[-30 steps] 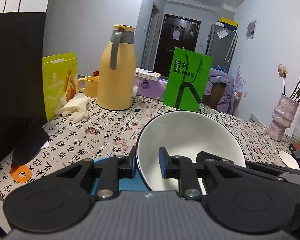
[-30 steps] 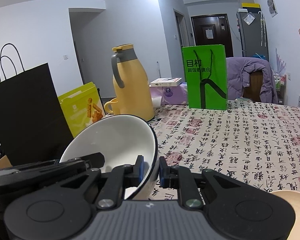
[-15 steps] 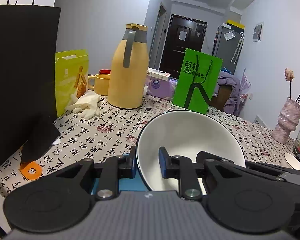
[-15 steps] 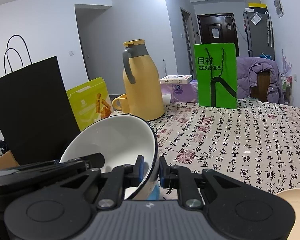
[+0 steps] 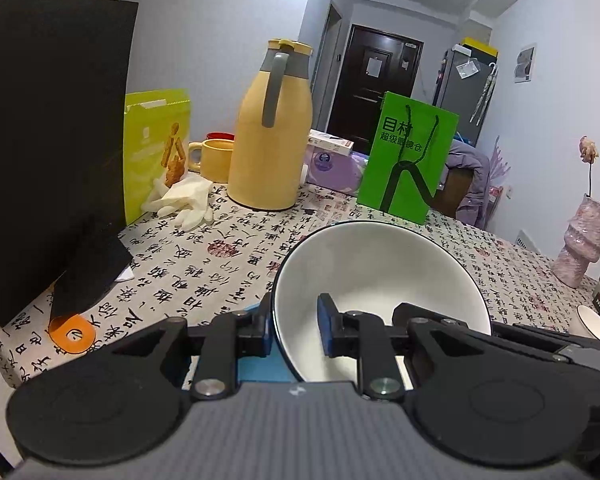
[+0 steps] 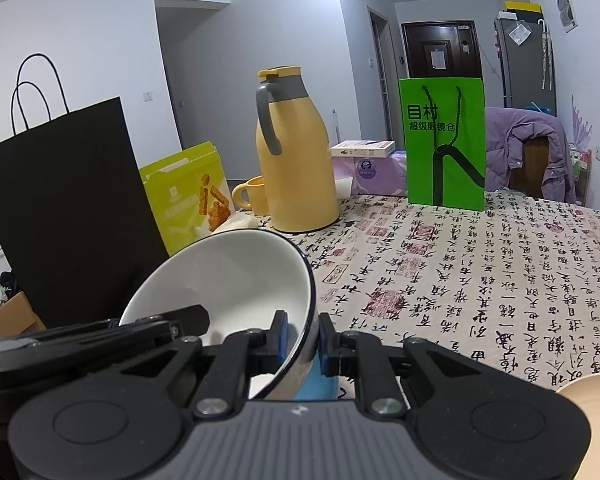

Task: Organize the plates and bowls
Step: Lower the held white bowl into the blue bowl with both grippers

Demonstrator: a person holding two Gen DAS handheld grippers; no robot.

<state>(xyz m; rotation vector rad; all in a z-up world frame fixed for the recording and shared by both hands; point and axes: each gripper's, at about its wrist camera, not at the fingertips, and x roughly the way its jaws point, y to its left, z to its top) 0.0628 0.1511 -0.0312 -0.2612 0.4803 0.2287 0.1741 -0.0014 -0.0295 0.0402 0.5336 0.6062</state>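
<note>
A white bowl with a dark rim is held tilted above the table by both grippers. My left gripper is shut on the bowl's left rim, one finger inside and one outside. My right gripper is shut on the bowl's right rim in the same way. A blue dish shows just under the bowl. A cream plate lies at the near right edge in the right wrist view. A small white bowl sits at the far right in the left wrist view.
On the patterned tablecloth stand a yellow thermos jug, a yellow mug, a green paper bag, a black paper bag, a yellow-green snack box, white gloves and a pink vase.
Both grippers, still shut on the bowl, have carried it to the right along the table; the background shifts left in both views and the black bag looms larger on the left.
</note>
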